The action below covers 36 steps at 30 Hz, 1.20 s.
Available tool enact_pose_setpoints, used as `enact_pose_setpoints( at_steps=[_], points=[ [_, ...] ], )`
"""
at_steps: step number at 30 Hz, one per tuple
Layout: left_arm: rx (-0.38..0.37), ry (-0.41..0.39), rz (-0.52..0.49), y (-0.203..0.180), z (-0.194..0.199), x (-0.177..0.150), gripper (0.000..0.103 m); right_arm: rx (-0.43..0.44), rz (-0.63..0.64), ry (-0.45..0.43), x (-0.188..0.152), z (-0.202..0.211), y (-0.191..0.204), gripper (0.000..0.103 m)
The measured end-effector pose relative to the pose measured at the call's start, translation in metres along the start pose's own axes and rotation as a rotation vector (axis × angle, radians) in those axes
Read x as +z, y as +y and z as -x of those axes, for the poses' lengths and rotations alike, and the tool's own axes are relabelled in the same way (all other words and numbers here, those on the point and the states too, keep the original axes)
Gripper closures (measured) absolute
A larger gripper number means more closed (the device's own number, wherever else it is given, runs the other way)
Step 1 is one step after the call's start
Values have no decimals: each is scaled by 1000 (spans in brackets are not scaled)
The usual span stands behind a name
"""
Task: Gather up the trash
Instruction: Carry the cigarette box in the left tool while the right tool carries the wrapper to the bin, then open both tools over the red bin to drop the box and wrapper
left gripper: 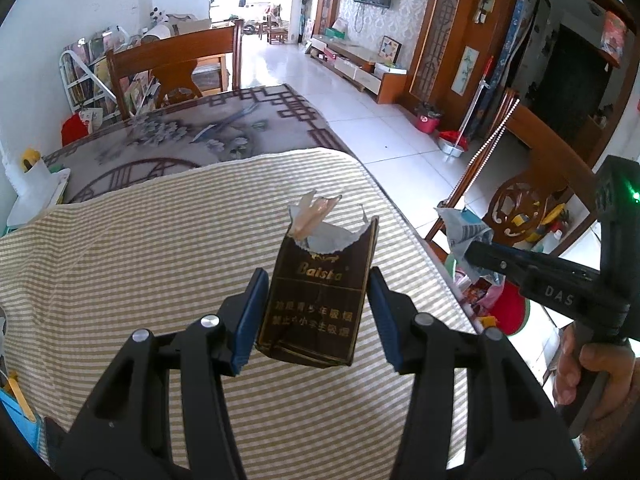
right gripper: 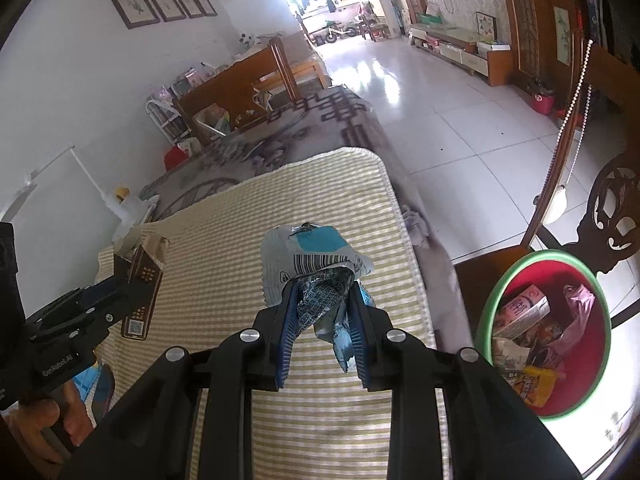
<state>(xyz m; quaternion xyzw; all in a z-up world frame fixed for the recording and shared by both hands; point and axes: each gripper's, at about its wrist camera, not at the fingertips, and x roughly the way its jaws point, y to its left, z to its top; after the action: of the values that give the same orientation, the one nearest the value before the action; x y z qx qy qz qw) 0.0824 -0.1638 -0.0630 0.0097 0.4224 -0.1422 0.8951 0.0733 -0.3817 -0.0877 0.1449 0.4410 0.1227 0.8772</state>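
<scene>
My left gripper (left gripper: 318,280) is shut on a torn brown cigarette pack (left gripper: 316,292), held above the striped cloth (left gripper: 160,260). It also shows at the left of the right wrist view (right gripper: 138,280). My right gripper (right gripper: 320,284) is shut on a crumpled white-and-blue wrapper (right gripper: 316,260), held above the cloth near the table's right edge. That wrapper also shows in the left wrist view (left gripper: 466,232). A red bin with a green rim (right gripper: 496,300) stands on a chair to the right, with several pieces of trash inside.
The patterned grey tablecloth (left gripper: 192,136) covers the far half of the table. Wooden chairs stand at the far end (left gripper: 176,68) and on the right (left gripper: 528,184). White tiled floor (right gripper: 460,120) lies to the right. A white holder (left gripper: 34,184) sits at the left.
</scene>
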Motion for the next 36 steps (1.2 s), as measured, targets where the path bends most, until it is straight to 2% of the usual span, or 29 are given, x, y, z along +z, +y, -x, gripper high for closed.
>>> enact_pose_setpoints(
  at_steps=[19, 36],
  points=[
    [-93, 32, -126, -116, -31, 18, 54, -78, -137, -41, -10, 56, -109, 78],
    [-152, 91, -227, -193, -72, 27, 54, -137, -268, -72, -21, 87, -194, 78]
  ],
)
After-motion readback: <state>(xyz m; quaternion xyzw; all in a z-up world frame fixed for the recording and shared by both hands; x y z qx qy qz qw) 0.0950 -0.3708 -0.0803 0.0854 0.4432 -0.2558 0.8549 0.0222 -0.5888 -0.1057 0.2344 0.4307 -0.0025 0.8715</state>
